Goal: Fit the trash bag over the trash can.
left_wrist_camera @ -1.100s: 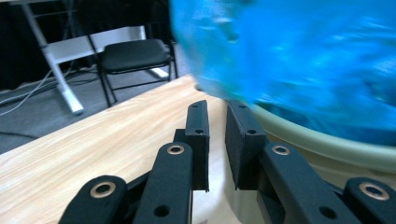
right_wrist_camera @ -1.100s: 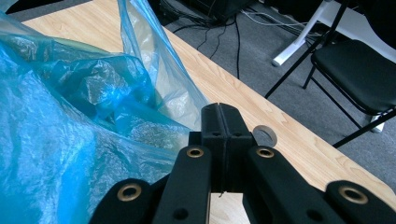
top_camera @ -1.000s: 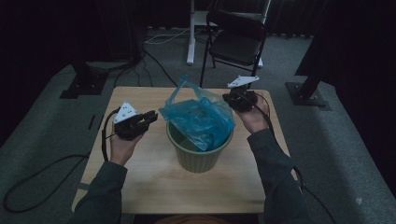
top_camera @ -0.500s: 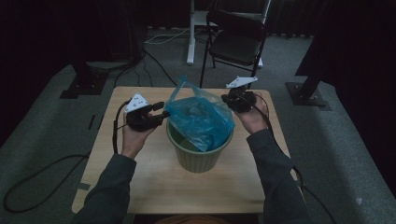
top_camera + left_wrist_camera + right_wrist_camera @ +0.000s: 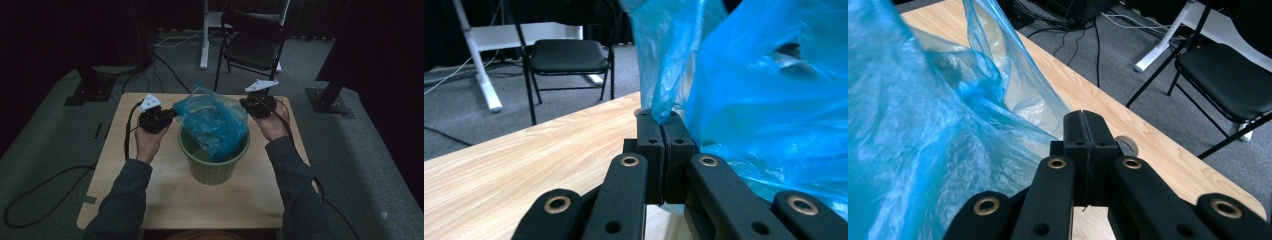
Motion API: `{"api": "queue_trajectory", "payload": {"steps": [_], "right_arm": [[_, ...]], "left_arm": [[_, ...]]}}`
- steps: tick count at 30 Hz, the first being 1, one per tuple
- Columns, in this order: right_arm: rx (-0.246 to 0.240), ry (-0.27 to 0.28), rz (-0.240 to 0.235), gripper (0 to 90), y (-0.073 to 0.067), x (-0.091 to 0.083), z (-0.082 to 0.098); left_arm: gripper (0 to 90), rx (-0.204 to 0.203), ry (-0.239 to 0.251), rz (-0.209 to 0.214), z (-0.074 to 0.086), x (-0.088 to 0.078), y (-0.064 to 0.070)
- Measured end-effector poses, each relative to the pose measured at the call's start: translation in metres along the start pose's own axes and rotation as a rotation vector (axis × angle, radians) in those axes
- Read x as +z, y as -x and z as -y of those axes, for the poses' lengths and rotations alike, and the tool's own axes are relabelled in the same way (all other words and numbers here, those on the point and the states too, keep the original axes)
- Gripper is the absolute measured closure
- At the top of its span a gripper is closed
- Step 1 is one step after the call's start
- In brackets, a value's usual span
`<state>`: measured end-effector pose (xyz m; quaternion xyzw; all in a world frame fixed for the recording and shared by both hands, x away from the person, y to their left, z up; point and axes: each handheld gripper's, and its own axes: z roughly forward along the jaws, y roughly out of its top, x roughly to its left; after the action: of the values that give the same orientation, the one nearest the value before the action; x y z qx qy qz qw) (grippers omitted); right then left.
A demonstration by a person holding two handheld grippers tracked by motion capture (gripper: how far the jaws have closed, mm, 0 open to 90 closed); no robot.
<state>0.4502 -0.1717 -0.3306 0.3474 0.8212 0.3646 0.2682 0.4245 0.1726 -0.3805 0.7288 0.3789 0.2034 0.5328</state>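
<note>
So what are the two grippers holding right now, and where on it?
Both hold the blue plastic bag that sits in the green bin. The left gripper pinches its left edge; the right gripper is shut on its right edge.

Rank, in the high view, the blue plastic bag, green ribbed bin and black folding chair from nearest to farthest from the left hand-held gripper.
1. Blue plastic bag: at the left hand-held gripper, pinched.
2. Green ribbed bin: lower right, mid-table.
3. Black folding chair: beyond the table.

Wooden table [image 5: 150,200] – green bin [image 5: 212,167] stands on it.
</note>
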Motion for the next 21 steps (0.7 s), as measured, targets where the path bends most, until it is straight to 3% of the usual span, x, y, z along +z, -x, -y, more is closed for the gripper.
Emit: {"api": "queue_trajectory", "payload": {"steps": [5,11,21], "right_arm": [[0.000,-0.019,0.012,90.0,0.003,0.005,0.004],[0.051,-0.052,-0.006,90.0,0.012,0.018,0.026],[0.094,-0.068,-0.078,90.0,0.008,0.019,0.057]], "left_arm": [[88.8,-0.039,-0.037,-0.016,0.006,0.009,-0.011],[88.8,-0.057,-0.070,-0.011,0.017,0.013,-0.016],[87.9,-0.091,-0.099,0.048,0.038,0.011,-0.013]]}}
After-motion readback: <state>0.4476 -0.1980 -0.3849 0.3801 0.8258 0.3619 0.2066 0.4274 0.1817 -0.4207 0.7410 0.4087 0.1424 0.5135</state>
